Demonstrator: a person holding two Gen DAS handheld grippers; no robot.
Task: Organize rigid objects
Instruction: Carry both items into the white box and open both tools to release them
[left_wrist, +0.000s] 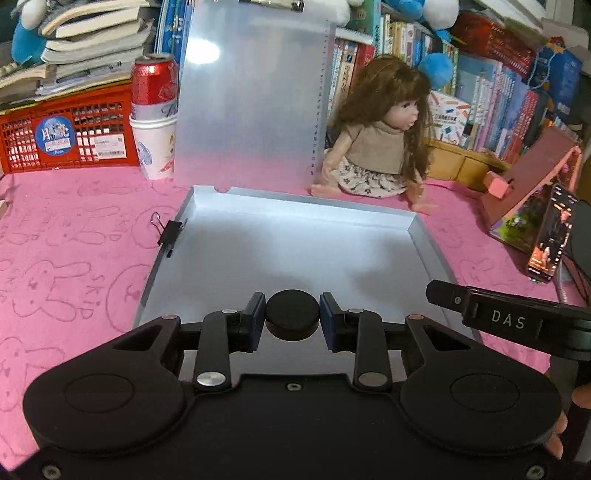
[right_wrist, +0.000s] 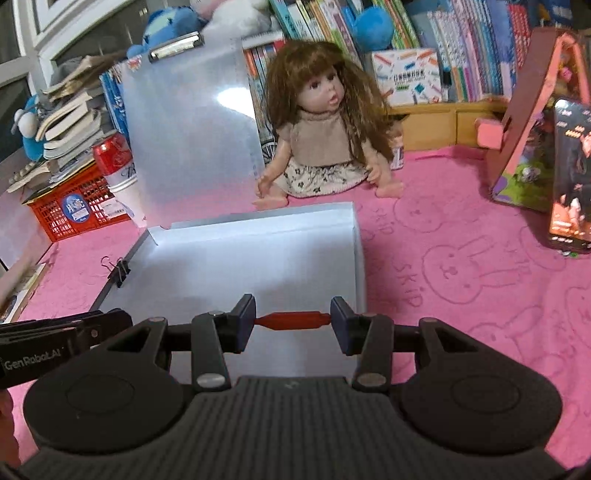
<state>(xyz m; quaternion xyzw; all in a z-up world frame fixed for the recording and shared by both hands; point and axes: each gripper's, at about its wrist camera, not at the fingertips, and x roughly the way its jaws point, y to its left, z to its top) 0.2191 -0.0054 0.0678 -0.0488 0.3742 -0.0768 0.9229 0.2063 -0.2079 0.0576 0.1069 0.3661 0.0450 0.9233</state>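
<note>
A shallow translucent box (left_wrist: 424, 236) lies on the pink cloth with its lid (left_wrist: 251, 92) standing upright behind it. My left gripper (left_wrist: 293, 320) is shut on a round black disc (left_wrist: 293, 315) and holds it above the box's near part. In the right wrist view my right gripper (right_wrist: 293, 320) is shut on a slim red piece (right_wrist: 293, 319), held endwise between the pads over the box (right_wrist: 258, 251) near its right wall. A black binder clip (left_wrist: 170, 232) grips the box's left wall. The right gripper's body shows at the left wrist view's right edge.
A doll (left_wrist: 384, 147) sits behind the box. A red can in white cups (left_wrist: 155, 118) and a red crate (left_wrist: 66, 136) stand at back left. A pink stand (left_wrist: 532, 184) and a lit phone (left_wrist: 552, 236) are at right. Books line the back.
</note>
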